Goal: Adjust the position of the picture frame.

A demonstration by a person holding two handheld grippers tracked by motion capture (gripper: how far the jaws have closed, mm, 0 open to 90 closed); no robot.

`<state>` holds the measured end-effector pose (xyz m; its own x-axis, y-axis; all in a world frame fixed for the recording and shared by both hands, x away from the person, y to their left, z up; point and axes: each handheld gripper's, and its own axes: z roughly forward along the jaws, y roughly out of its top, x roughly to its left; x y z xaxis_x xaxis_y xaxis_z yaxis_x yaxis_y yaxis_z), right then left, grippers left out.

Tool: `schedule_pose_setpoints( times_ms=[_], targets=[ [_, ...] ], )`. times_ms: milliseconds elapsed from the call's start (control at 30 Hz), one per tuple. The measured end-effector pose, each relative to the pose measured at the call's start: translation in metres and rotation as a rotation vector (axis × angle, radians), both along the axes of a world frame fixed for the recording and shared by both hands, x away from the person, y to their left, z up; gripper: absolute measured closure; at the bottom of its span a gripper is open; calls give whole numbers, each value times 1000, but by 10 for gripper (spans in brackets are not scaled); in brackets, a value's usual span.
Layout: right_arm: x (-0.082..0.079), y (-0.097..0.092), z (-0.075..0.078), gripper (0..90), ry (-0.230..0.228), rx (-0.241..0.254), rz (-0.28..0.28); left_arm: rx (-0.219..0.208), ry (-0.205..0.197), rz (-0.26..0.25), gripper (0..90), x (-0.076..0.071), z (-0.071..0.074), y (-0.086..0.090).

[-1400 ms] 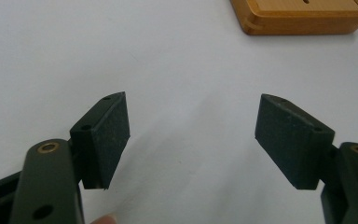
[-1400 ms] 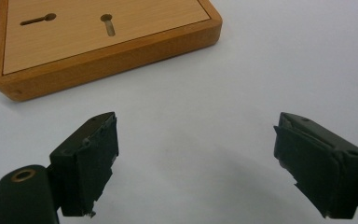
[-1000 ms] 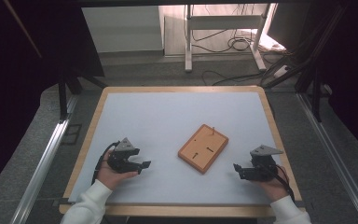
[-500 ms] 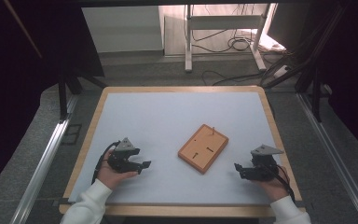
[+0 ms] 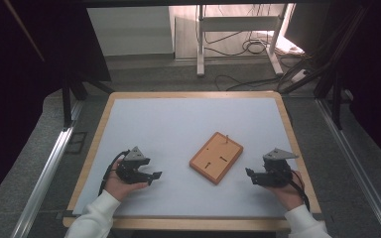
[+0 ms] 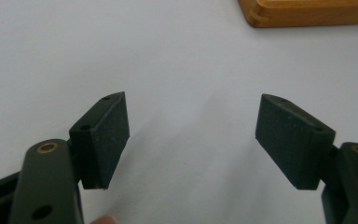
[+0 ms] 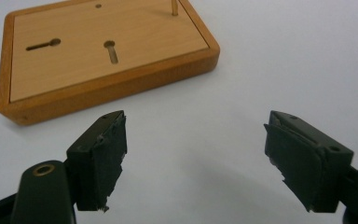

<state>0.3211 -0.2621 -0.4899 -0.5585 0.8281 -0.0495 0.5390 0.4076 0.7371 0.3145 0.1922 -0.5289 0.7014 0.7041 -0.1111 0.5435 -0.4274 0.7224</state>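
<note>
The counter (image 5: 129, 119) has a pale blue-grey top framed by a light wooden rim. It stands on a speckled grey floor (image 5: 44, 129). At nine o'clock an aluminium rail (image 5: 47, 171) runs along the floor beside the counter, and a matching rail (image 5: 357, 171) lies at three o'clock. At twelve o'clock, beyond the counter's far edge, a white-legged stand (image 5: 238, 37) rises from a brightly lit patch of floor, with dark cables (image 5: 250, 47) looped under and around it. At eleven o'clock a pale wall panel (image 5: 131, 34) catches the light. Dark black curtains or panels (image 5: 15, 74) close off both sides, from nine to ten o'clock and from two to three o'clock.
</note>
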Motion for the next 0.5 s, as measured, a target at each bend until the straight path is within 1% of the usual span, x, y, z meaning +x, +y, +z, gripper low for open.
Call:
schedule_pose_setpoints(
  times_ms=[233,300,333,467,500],
  targets=[
    [13,13,4,258,-4,10,20,-1,1,2,255,0,0,0],
    [15,15,4,261,-5,8,25,0,-2,0,255,0,0,0],
    [18,20,5,275,-5,7,32,1,-1,-2,255,0,0,0],
    [26,28,5,305,-4,5,45,4,-1,-5,254,0,0,0],
    [26,28,5,305,-4,5,45,4,-1,-5,254,0,0,0]
  ],
)
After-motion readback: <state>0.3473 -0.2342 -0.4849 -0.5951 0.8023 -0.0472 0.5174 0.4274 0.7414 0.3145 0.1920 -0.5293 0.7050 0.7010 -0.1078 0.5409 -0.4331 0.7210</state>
